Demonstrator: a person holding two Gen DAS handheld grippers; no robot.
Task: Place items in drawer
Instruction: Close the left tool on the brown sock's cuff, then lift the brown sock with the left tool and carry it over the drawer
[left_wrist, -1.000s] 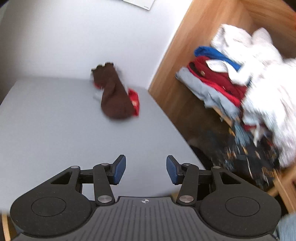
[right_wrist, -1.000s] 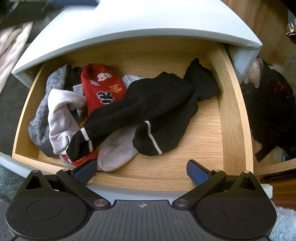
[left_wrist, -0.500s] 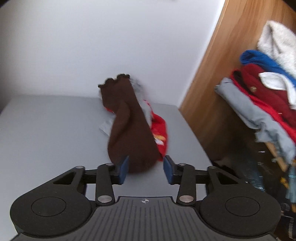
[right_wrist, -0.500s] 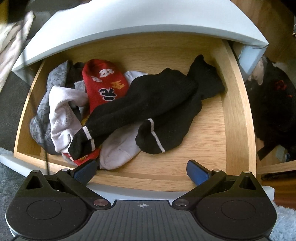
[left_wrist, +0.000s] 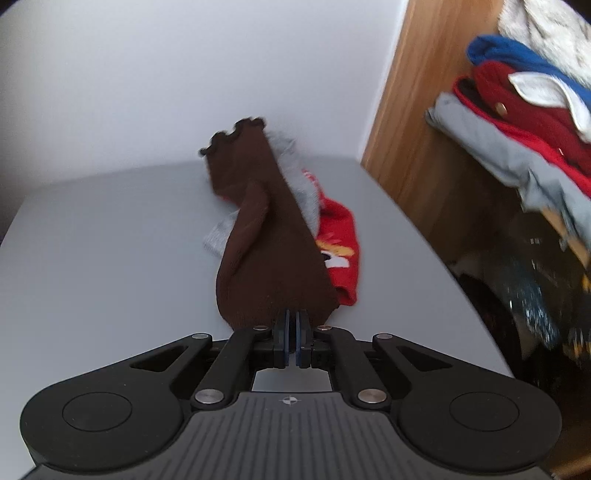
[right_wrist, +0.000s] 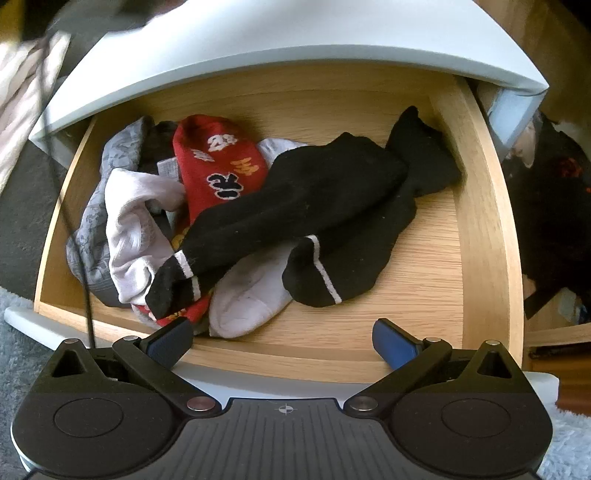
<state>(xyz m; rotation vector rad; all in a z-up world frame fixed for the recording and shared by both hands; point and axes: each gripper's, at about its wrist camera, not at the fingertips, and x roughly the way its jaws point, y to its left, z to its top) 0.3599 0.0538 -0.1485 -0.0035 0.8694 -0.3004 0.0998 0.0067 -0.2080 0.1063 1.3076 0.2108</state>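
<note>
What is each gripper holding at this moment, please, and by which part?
The left gripper has just closed on the brown sock, pinching its near toe end. The right gripper is open and holds nothing.

Left wrist view: close, angled down across grey cabinet top (left_wrist: 110, 258) toward wall. Right wrist view: steeply down into open drawer (right_wrist: 480, 221), near. No shared area.

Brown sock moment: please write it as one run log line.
left gripper: just closed on brown sock toe | right gripper: open over drawer | sock not yet lifted
</note>
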